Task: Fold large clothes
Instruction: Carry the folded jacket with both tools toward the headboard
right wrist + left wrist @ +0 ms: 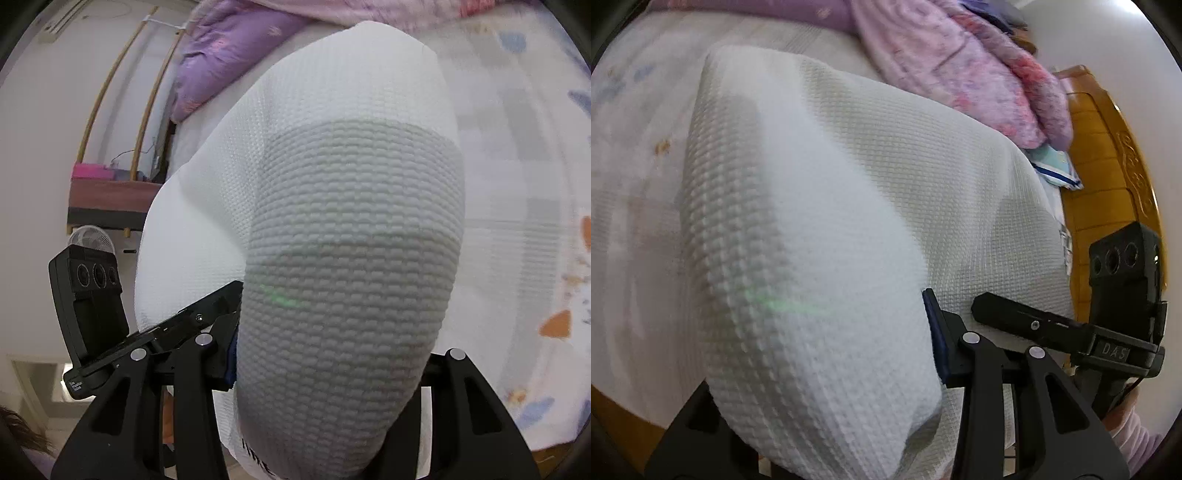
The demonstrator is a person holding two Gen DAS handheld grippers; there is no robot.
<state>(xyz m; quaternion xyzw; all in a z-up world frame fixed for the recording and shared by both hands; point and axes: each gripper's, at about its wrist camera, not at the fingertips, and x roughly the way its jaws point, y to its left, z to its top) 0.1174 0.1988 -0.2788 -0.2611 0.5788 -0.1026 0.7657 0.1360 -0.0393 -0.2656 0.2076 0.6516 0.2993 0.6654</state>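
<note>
Two tongs lift a white waffle-knit garment above a bed

The left tongs (pixel 827 373) and right tongs (pixel 328 354) each clamp a bunched fold of the white garment (pixel 849 177), jaws narrowed on the cloth, which drapes down onto the pale printed bed sheet (pixel 635 155). A pink blanket (pixel 953 62) and purple pillow (pixel 225 48) lie beyond it; an orange headboard (pixel 1108 177) stands at the bed's edge.

A bed with a pale patterned sheet (pixel 524 206); a carved orange wooden headboard (pixel 1108 177); white walls (pixel 44 122) — and a small white fan (pixel 91 236) beside a dark shelf (pixel 107 201).
</note>
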